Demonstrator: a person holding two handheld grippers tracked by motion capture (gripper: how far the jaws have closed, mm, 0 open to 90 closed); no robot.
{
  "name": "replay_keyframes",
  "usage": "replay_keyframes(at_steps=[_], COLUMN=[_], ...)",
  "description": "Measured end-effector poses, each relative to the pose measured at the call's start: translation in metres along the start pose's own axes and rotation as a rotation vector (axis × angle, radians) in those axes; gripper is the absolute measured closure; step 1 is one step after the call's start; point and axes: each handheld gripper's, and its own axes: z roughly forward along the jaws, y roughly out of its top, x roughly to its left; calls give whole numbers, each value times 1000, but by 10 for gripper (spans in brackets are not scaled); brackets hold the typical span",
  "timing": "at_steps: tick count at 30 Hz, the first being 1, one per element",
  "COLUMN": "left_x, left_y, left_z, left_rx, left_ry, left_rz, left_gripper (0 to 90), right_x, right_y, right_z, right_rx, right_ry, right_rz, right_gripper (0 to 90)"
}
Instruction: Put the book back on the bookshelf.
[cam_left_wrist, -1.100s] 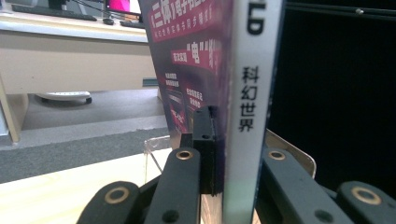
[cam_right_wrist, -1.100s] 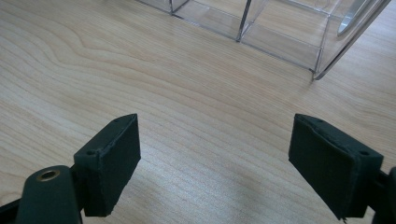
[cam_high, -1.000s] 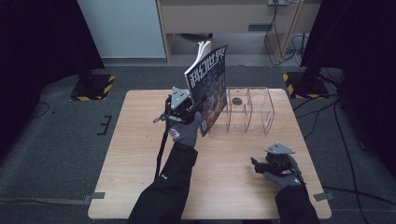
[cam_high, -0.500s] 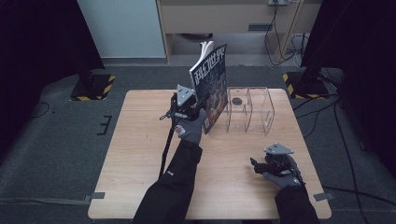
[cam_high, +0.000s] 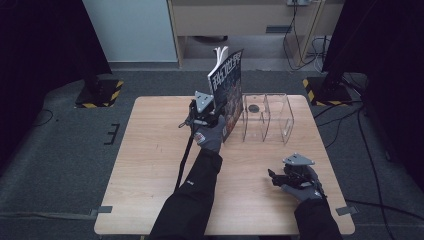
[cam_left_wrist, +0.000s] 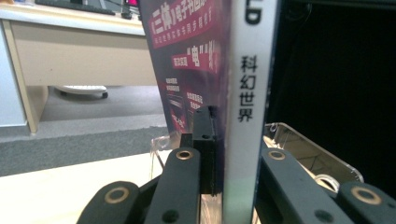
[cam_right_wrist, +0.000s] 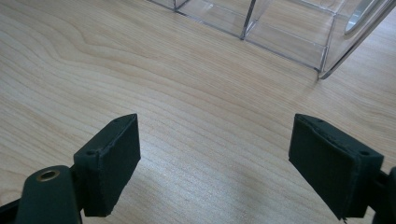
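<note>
The left tongs (cam_high: 216, 116) are clamped on a dark-covered magazine with white Chinese lettering (cam_high: 227, 92), holding it upright on its lower edge, tilted a little, above the far middle of the pale wooden counter (cam_high: 150, 170). In the left gripper view the magazine's white spine (cam_left_wrist: 243, 116) runs straight up between the two black jaws, pinched from both sides, with the purple-and-pink back cover fanning off to the left. Just beside the magazine, on its right in the high view, stands a clear acrylic rack with upright dividers (cam_high: 267, 117), a small dark round thing lying in it; whether the magazine's bottom edge touches the rack's wall I cannot tell. Over at the near right corner, the right tongs (cam_high: 274, 176) sit low over the bare counter, well apart from the rack, and the right gripper view shows those jaws spread wide with nothing but wood grain between the pads (cam_right_wrist: 114, 158).
</note>
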Motion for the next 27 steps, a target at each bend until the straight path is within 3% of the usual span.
replay_keyframes(at_steps=[11, 27], left_x=[-2, 0], left_y=[-17, -31], left_z=[16, 21], left_rx=[18, 13], left_ry=[23, 59], left_rz=[9, 4], left_gripper=[824, 824], right_x=[0, 0], right_y=[0, -1], right_z=[0, 1], right_rx=[0, 0], right_ry=[0, -3], right_rz=[1, -4], right_gripper=[165, 164])
